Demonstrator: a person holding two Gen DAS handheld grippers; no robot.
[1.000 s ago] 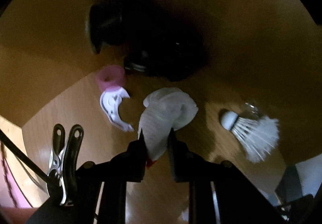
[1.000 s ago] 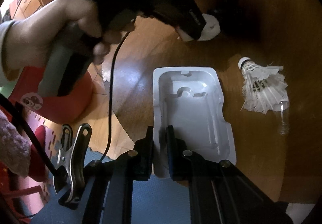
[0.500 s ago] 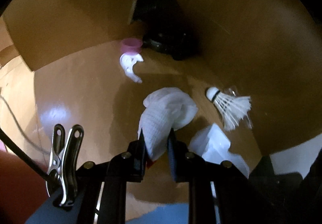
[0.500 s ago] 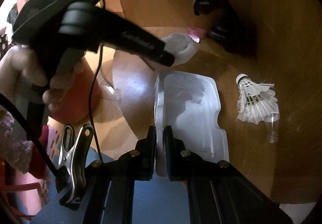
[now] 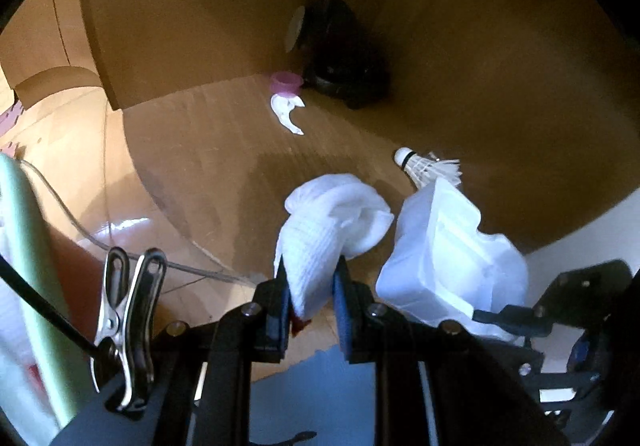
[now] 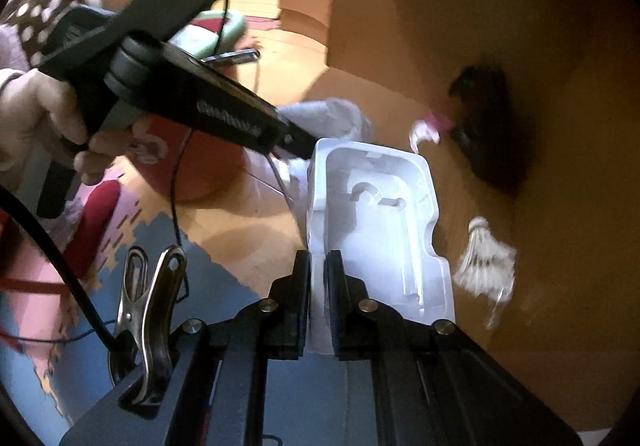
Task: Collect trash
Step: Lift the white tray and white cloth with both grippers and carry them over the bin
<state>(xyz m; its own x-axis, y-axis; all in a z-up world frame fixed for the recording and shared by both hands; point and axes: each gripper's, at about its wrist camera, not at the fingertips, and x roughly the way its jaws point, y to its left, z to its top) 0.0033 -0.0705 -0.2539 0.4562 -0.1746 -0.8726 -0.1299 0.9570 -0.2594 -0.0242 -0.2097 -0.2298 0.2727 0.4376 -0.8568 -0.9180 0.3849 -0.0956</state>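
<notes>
White tissue (image 5: 332, 221) sits clamped between the fingers of the left hand-held gripper (image 5: 309, 278), its crumpled bulk bulging out past the tips. The jaws stand a little apart, closed only as far as the wad allows. In the right wrist view this gripper reaches in from the upper left, angled downward, with the person's left hand (image 6: 44, 125) wrapped round its grip.

The right hand-held gripper (image 6: 318, 266) has its jaws nearly together, pinching the near left rim of a white moulded plastic tray (image 6: 376, 221). The tray stretches away from the tips, hollow side up, held just to the right of the tissue; in the left wrist view it shows at (image 5: 448, 246).

Ahead of both grippers lies the wooden worktop (image 5: 224, 149). A shuttlecock (image 6: 484, 258) rests on it just right of the tray. Farther ahead, well apart from the tips, a torn white scrap (image 5: 286, 113) lies touching a small pink cup (image 5: 285, 82), and a dark object (image 5: 340, 57) stands just right of the cup.
</notes>
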